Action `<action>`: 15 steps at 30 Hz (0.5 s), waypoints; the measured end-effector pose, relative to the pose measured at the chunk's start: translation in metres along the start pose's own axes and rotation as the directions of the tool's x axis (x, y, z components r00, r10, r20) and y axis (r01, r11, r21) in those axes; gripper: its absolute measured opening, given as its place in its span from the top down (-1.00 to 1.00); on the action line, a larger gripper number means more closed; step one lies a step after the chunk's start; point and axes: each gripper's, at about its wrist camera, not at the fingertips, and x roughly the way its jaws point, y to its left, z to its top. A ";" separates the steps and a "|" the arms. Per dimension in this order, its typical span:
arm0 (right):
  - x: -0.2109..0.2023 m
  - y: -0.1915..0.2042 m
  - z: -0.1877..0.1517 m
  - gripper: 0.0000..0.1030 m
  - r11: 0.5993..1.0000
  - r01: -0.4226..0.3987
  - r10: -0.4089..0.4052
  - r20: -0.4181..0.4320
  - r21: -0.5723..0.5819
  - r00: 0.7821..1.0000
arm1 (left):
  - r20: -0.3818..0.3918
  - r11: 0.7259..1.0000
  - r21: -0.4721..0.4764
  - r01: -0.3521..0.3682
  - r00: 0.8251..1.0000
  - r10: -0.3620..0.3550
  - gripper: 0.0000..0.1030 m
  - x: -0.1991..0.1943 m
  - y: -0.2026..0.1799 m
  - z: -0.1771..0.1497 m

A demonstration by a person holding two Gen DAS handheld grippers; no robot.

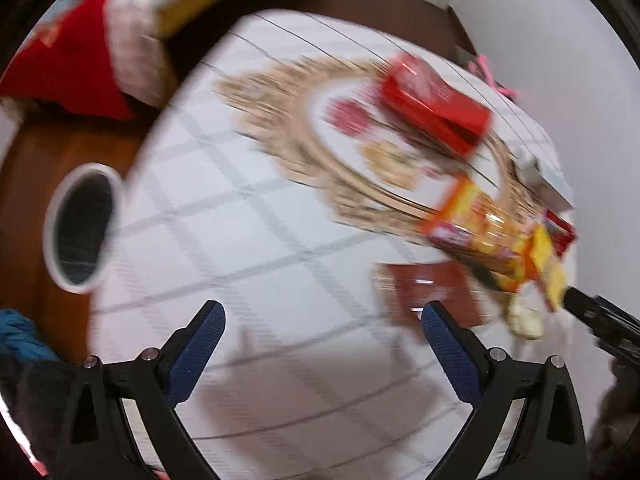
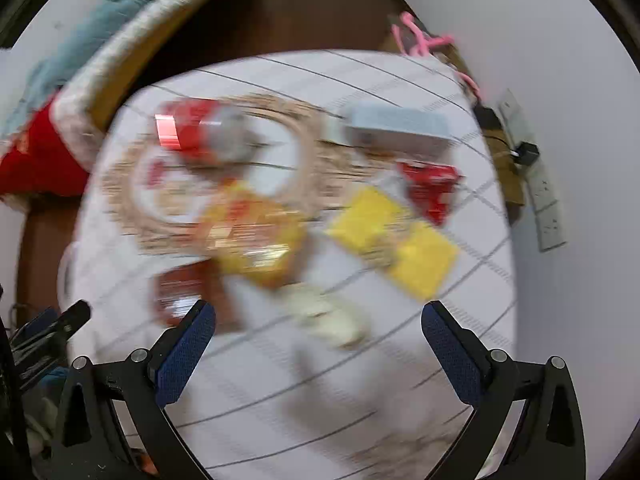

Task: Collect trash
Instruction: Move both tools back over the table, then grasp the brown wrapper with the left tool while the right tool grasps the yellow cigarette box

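Both views are motion-blurred. Trash lies on a round table with a white checked cloth [image 1: 240, 240] [image 2: 280, 400]: a red can [image 1: 436, 100] [image 2: 192, 128] on its side, an orange-yellow snack bag [image 1: 480, 236] [image 2: 256, 236], a dark red wrapper [image 1: 432, 292] [image 2: 180, 292], a crumpled white tissue [image 1: 524, 320] [image 2: 328, 316], a yellow packet [image 2: 396, 236] and a small red packet [image 2: 432, 188]. My left gripper [image 1: 322, 322] is open above bare cloth, left of the dark red wrapper. My right gripper [image 2: 318, 322] is open over the tissue.
A white-rimmed bin [image 1: 80, 228] stands on the brown floor left of the table. A grey box [image 2: 396, 128] sits at the table's far side. Bedding with a red and teal blanket [image 1: 72, 68] lies beyond. A power strip [image 2: 544, 200] hangs on the right wall.
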 end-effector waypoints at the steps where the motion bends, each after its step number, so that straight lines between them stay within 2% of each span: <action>1: 0.011 -0.012 0.006 -1.00 1.000 0.019 -0.020 -0.022 -0.008 1.000 | -0.016 1.000 0.012 0.010 1.000 -0.010 -0.94 0.008 -0.012 0.001; 6: 0.056 -0.045 0.027 -1.00 0.996 0.049 -0.056 -0.098 -0.076 0.994 | -0.029 0.984 0.176 -0.008 0.999 0.014 -0.94 0.031 -0.056 -0.001; 9: 0.073 -0.052 0.037 -1.00 0.989 0.064 -0.080 -0.114 -0.134 0.990 | -0.047 0.977 0.213 -0.007 0.999 0.017 -0.91 0.042 -0.068 -0.002; 10: 0.079 -0.053 0.040 -1.00 0.986 0.068 -0.087 -0.118 -0.155 0.989 | -0.044 0.976 0.216 -0.008 0.999 0.018 -0.85 0.044 -0.071 -0.002; 13: 0.096 -0.056 0.048 -1.00 0.982 0.047 -0.073 -0.133 -0.185 0.988 | -0.002 0.969 0.243 -0.050 0.999 0.052 -0.48 0.044 -0.079 -0.005; 14: 0.100 -0.056 0.049 -1.00 0.980 0.041 -0.068 -0.136 -0.194 0.988 | 0.012 0.965 0.254 -0.066 0.998 0.065 -0.22 0.044 -0.082 -0.006; 15: 0.104 -0.056 0.050 -0.99 0.979 0.040 -0.068 -0.135 -0.201 0.988 | 0.025 0.961 0.265 -0.079 0.997 0.075 -0.05 0.043 -0.084 -0.008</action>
